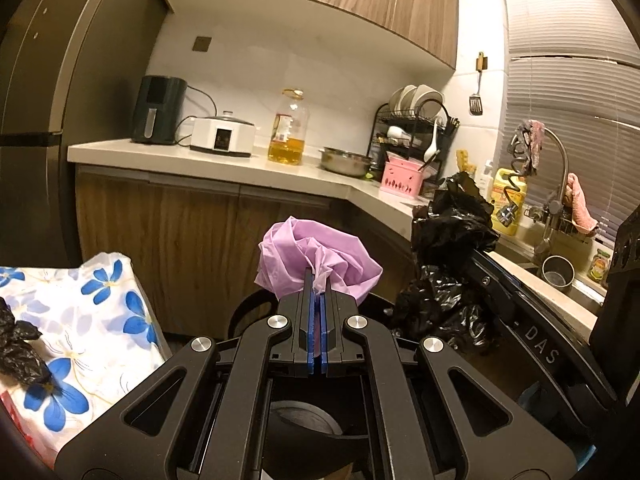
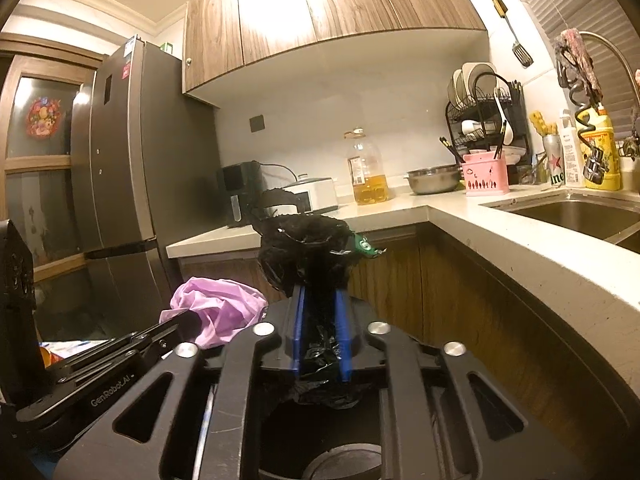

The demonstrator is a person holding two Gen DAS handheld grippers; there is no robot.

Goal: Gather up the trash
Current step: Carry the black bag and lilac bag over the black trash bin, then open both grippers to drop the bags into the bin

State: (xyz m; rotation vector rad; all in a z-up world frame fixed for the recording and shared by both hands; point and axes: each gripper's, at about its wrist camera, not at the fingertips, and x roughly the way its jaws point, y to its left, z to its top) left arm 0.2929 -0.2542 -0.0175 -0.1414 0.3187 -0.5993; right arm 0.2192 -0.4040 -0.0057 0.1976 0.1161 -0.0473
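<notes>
— Nearest to us are two grippers. Our left gripper (image 1: 319,284) has its blue pads pressed together on one crumpled purple bag (image 1: 316,258), which bunches up just past the fingertips.

— And our right gripper (image 2: 320,300)? We see its blue pads standing a little apart with one black bag (image 2: 306,248) running between them; we cannot tell whether they still press on it. Something small and green (image 2: 365,245) pokes out of that bag at the right.

— Going by size now: one tall grey fridge (image 2: 132,160) at the far left, one L-shaped countertop (image 1: 224,164) across the back and down the right, one sink (image 2: 576,212) set into it.

— On the near left we count one cloth with blue flowers (image 1: 92,320), and one more scrap of black plastic (image 1: 20,348) lying on it.

— Along the counter, left to right: one dark air fryer (image 1: 159,110), one white cooker (image 1: 223,136), one oil bottle (image 1: 289,128), one steel bowl (image 1: 346,161), one pink basket (image 1: 400,178), one dish rack (image 1: 416,120).

— By the tap we count one yellow bottle (image 2: 602,156) and one green can (image 2: 554,162).
</notes>
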